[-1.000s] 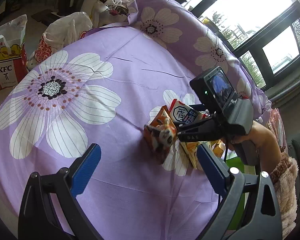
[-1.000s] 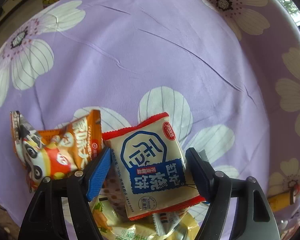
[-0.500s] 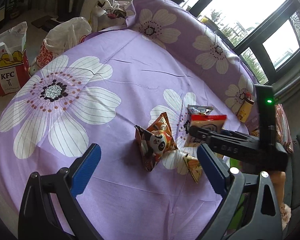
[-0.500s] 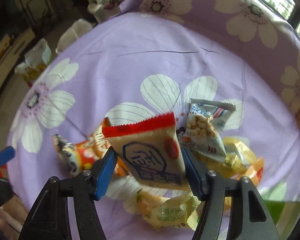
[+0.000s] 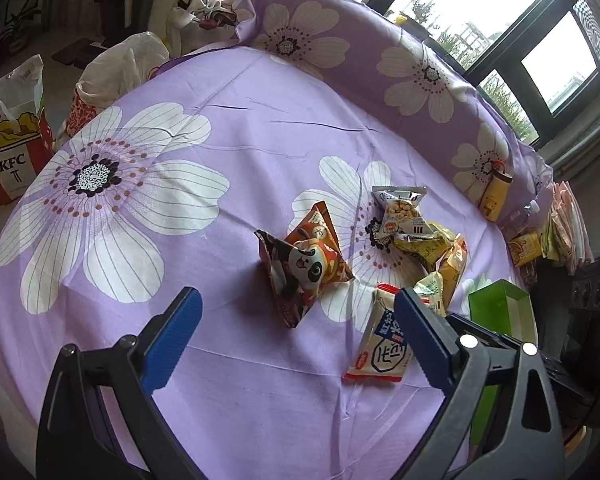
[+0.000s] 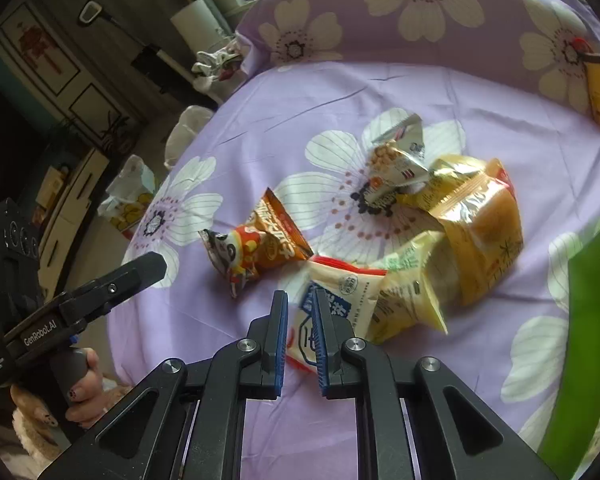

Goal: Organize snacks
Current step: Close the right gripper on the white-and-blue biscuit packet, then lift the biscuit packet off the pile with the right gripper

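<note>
The biscuit packet (image 6: 342, 292) is partly hidden behind the right gripper's fingers (image 6: 322, 340); its print is only partly legible. The green box (image 6: 588, 320) is cut off by the right edge. Yellow snack bags (image 6: 480, 232) show motion blur, their labels unreadable.

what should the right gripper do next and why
Probably reopen the right gripper and lower it onto the cream biscuit packet: its jaws have just closed with nothing between them, and the packet lies flat on the purple cloth, not yet in the green box.
</note>
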### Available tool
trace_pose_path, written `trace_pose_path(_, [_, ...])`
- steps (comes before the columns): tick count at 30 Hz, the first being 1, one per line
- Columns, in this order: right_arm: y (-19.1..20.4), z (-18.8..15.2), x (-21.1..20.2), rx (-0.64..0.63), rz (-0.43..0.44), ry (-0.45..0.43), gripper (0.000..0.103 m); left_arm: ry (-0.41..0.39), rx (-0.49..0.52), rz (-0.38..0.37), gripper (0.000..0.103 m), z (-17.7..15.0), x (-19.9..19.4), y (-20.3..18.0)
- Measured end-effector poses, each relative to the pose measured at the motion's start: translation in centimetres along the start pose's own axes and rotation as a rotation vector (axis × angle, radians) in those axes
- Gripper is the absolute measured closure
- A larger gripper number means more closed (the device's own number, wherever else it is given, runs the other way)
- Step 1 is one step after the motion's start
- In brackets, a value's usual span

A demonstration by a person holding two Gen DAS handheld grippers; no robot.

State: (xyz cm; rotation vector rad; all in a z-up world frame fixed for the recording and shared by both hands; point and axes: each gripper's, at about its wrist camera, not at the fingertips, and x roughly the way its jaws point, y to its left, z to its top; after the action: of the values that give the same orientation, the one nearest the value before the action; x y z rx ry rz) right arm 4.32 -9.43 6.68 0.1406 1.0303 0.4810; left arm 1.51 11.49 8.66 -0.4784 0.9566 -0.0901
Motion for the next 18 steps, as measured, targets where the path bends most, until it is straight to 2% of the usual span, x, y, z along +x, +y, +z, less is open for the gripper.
trace_pose_path(2, [-0.6,-0.8,-0.2,0.038,-0.001,-0.016,0.089,0.032,0.017,-0.005,0.006,-0.4,0.9,-0.5])
trace_pose_path(5, [-1.9,-1.5,-0.3,0.107,-0.08,-0.044,0.086,0.095,0.061,-0.03,0.006,-1.3,2.5,-1.8])
trace_pose_path(6, [-2.3,-1.9,-0.3,0.134,-0.108,-0.057,0.079,0.112,0.081,-0.042,0.006,-1.6,3.0,-2.4])
trace_pose_path(7, [-2.8,-2.1,-0.1,0.166,-0.121,-0.063,0.067,0.122,0.099,-0.054,0.007,-1.9,3.4,-2.9])
trace_pose_path(9, [-3.7,-2.5,0.1,0.222,-0.09,-0.083,0.052,0.151,0.128,-0.055,0.008,-2.6,4.5,-3.7])
trace_pose_path(11, [-4.0,-2.7,0.2,0.237,-0.064,-0.105,0.052,0.177,0.14,-0.056,0.014,-3.2,5.4,-4.2])
trace_pose_path(13, [-4.1,-2.8,0.2,0.221,-0.122,-0.13,0.052,0.203,0.151,-0.055,0.015,-3.7,6.3,-4.4])
trace_pose_path(15, [-4.3,-3.0,0.2,0.192,-0.137,-0.155,0.052,0.22,0.169,-0.043,0.016,-4.1,7.1,-4.6])
trace_pose_path(18, [-5.2,-3.4,0.4,0.206,-0.069,-0.162,0.052,0.23,0.183,-0.058,0.019,-4.6,7.7,-5.2])
